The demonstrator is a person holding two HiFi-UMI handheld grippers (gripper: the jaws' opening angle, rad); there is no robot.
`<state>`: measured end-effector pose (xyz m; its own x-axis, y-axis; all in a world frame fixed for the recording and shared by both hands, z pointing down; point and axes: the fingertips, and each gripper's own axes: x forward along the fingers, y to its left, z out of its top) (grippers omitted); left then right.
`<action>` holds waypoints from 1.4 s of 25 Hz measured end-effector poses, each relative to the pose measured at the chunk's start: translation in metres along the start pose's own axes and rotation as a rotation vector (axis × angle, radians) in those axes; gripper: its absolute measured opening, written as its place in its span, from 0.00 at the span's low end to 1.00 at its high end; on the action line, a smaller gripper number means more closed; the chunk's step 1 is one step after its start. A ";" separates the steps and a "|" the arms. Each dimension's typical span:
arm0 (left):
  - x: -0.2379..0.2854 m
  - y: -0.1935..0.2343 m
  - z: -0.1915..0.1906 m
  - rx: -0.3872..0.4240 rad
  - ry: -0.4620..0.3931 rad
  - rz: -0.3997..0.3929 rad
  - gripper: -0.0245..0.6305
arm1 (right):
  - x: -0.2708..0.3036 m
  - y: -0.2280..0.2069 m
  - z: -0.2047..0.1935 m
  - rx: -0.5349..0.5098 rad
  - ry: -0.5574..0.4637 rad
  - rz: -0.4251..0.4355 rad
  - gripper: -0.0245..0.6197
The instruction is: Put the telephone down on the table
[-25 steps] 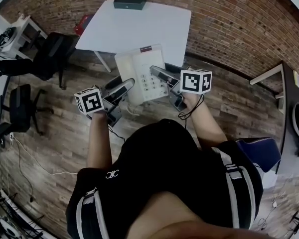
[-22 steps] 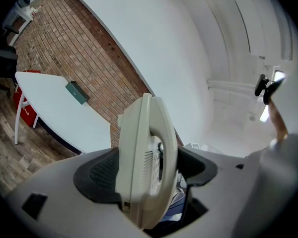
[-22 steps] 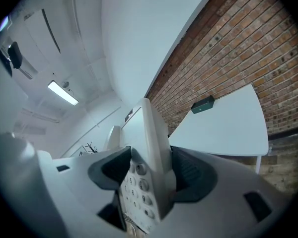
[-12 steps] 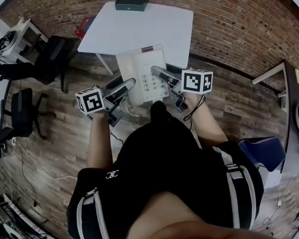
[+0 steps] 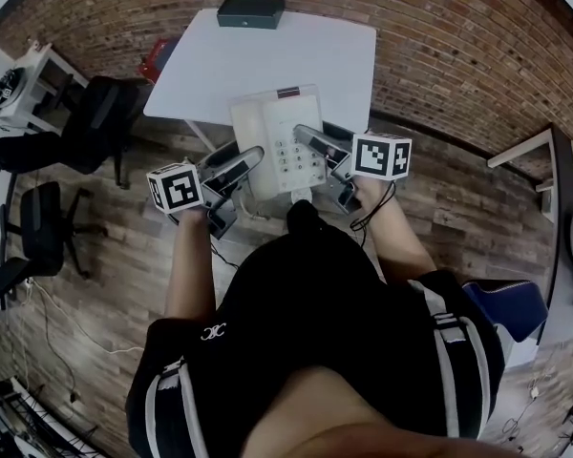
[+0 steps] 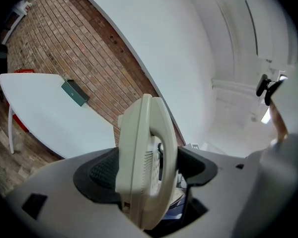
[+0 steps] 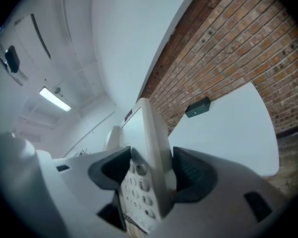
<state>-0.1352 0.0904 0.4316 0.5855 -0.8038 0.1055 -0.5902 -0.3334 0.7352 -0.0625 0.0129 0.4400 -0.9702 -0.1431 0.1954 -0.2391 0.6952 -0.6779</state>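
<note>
White table (image 5: pixel 267 55) fills the upper middle of the head view, backed by a brick wall, with wooden floor below and a dark box (image 5: pixel 251 10) at the table's far edge. A pale telephone (image 5: pixel 272 132) is held in the air at the centre of the frame, its top edge overlapping the table's near edge. The left claw (image 5: pixel 250 157) is clamped on the telephone's left side and the right claw (image 5: pixel 307 139) on its right side beside the keypad. In both gripper views the dark pads are seen pressed against the telephone body (image 6: pixel 144 157) (image 7: pixel 149 152), which is held tilted.

To set it down well, both grips should probably be kept firm and level while the telephone is carried fully over the bare table. It should be lowered flat until the base is borne, and only then released, so it is not dropped at the edge.

Compared with a second ago, the telephone is seen slightly further right and further over the table's near edge. Both claws are clamped as before.
</note>
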 end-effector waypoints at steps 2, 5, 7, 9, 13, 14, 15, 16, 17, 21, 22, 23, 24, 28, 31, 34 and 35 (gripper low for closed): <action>0.015 0.012 0.010 -0.007 0.008 -0.004 0.60 | 0.008 -0.017 0.011 0.009 0.001 -0.007 0.40; 0.038 0.033 0.029 -0.015 0.026 -0.008 0.60 | 0.022 -0.042 0.032 0.017 0.000 -0.016 0.40; 0.056 0.046 0.045 -0.020 0.036 -0.011 0.60 | 0.031 -0.058 0.050 0.026 -0.001 -0.024 0.40; 0.075 0.057 0.062 -0.027 0.048 -0.014 0.60 | 0.039 -0.076 0.069 0.037 -0.005 -0.033 0.40; 0.113 0.080 0.096 -0.035 0.079 -0.013 0.60 | 0.055 -0.111 0.105 0.063 -0.008 -0.045 0.40; 0.123 0.087 0.102 -0.038 0.088 -0.015 0.60 | 0.059 -0.121 0.114 0.070 -0.010 -0.048 0.40; 0.132 0.094 0.109 -0.039 0.097 -0.016 0.60 | 0.062 -0.130 0.122 0.078 -0.013 -0.053 0.40; 0.142 0.100 0.115 -0.040 0.105 -0.013 0.60 | 0.065 -0.140 0.129 0.086 -0.016 -0.059 0.40; 0.152 0.107 0.121 -0.043 0.115 -0.008 0.60 | 0.068 -0.150 0.136 0.094 -0.020 -0.067 0.40; 0.187 0.135 0.136 -0.070 0.159 -0.019 0.60 | 0.078 -0.189 0.155 0.138 -0.035 -0.101 0.40; 0.195 0.143 0.138 -0.075 0.173 -0.019 0.60 | 0.080 -0.198 0.157 0.152 -0.037 -0.110 0.40; 0.203 0.149 0.140 -0.082 0.186 -0.021 0.60 | 0.081 -0.208 0.159 0.166 -0.039 -0.121 0.40; 0.211 0.154 0.141 -0.091 0.199 -0.027 0.60 | 0.082 -0.218 0.160 0.178 -0.040 -0.133 0.40; 0.241 0.178 0.140 -0.130 0.261 -0.052 0.60 | 0.085 -0.254 0.160 0.234 -0.051 -0.185 0.40; 0.258 0.197 0.138 -0.152 0.318 -0.060 0.60 | 0.091 -0.277 0.159 0.268 -0.047 -0.215 0.40; 0.276 0.217 0.138 -0.180 0.364 -0.062 0.60 | 0.096 -0.301 0.160 0.302 -0.050 -0.250 0.40; 0.283 0.223 0.138 -0.190 0.375 -0.063 0.60 | 0.098 -0.309 0.160 0.319 -0.052 -0.260 0.40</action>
<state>-0.1782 -0.2790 0.5335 0.7995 -0.5384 0.2663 -0.4541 -0.2516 0.8547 -0.0898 -0.3287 0.5557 -0.8746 -0.3265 0.3586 -0.4687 0.3795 -0.7977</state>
